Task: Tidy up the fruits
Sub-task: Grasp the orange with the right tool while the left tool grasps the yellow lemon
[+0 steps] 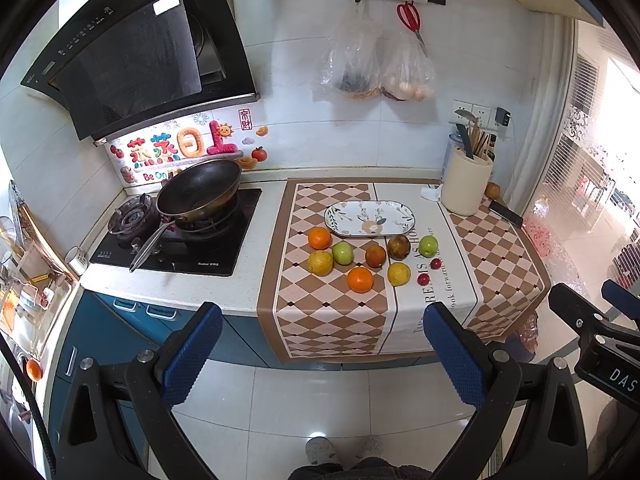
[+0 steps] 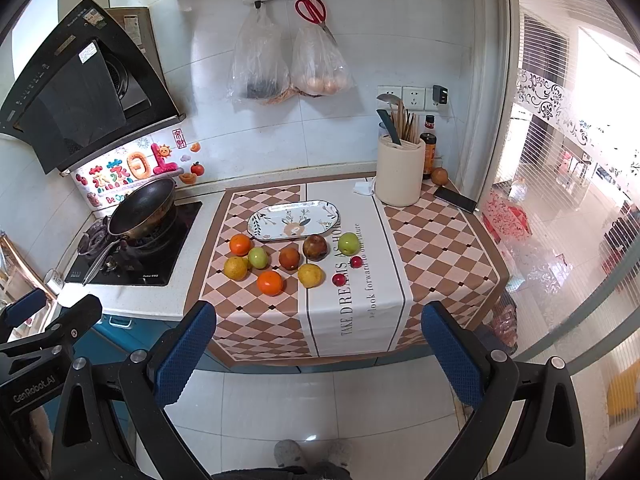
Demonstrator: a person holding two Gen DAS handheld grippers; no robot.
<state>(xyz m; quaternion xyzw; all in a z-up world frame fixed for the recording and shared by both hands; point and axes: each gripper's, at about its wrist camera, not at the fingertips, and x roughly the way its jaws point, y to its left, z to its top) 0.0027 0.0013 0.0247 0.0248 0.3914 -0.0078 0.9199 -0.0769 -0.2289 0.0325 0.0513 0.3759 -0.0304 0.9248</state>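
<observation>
The fruits point(image 2: 280, 258) sit in a bunch on the worktop point(image 2: 352, 296), just near the plate point(image 2: 260, 222). Both the left gripper point(image 1: 322, 354) and right gripper point(image 2: 320, 354) hold their fingers spread wide, holding nothing.

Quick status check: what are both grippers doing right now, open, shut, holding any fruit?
Left gripper: open, holding nothing, short of the counter.
Right gripper: open, holding nothing, short of the counter.

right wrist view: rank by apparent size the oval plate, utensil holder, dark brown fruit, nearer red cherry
1. Oval plate and utensil holder: similar, unranked.
2. Dark brown fruit.
3. Nearer red cherry.
</observation>
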